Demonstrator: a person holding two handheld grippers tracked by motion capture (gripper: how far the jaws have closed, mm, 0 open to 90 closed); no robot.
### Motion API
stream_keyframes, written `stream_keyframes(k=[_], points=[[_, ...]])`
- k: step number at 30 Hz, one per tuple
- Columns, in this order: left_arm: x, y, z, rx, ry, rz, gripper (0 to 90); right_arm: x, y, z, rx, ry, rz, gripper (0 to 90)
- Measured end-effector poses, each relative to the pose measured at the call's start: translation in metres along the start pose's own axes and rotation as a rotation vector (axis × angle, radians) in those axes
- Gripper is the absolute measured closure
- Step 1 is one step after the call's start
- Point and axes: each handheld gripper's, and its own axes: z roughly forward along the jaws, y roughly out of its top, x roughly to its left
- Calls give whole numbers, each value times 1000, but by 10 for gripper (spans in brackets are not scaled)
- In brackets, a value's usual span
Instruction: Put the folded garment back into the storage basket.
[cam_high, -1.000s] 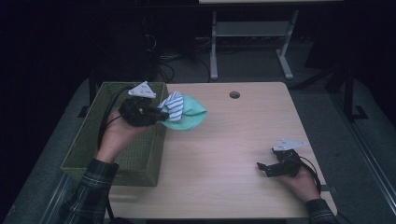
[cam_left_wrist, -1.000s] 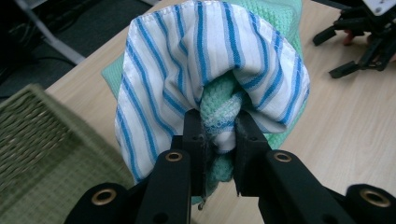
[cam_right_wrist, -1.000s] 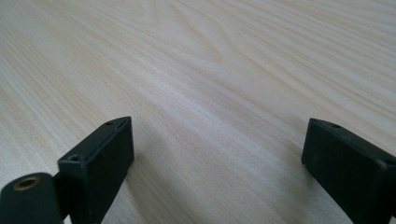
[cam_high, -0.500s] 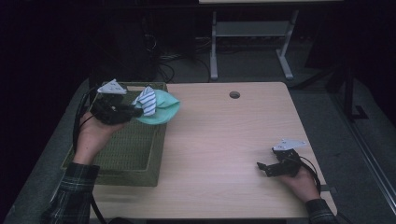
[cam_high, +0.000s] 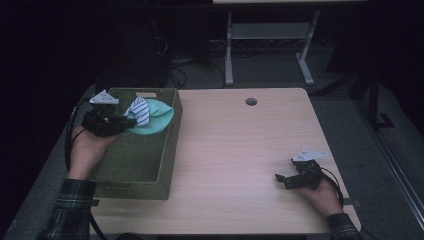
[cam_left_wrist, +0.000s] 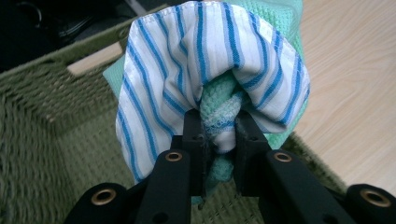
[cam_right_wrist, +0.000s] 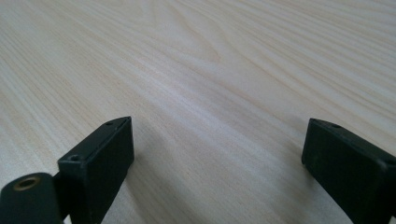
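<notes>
Pale wood table (cam_high: 240, 150), dark room, green basket (cam_high: 145, 170).

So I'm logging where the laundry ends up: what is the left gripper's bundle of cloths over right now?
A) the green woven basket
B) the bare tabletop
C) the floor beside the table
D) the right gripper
A: the left gripper is shut on the striped cloth and green cloth, held above the green woven basket.

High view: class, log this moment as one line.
left gripper: shut on cloths | cloths: over basket | right gripper: open, on table
</notes>
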Motion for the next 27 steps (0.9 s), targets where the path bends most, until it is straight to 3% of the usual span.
stream_keyframes(k=[17, 27], points=[[20, -35, 28, 103, 30, -60, 771, 0, 0, 0, 1, 0, 0, 87], [20, -52, 56, 162, 9, -72, 770, 0, 0, 0, -1, 0, 5, 87]])
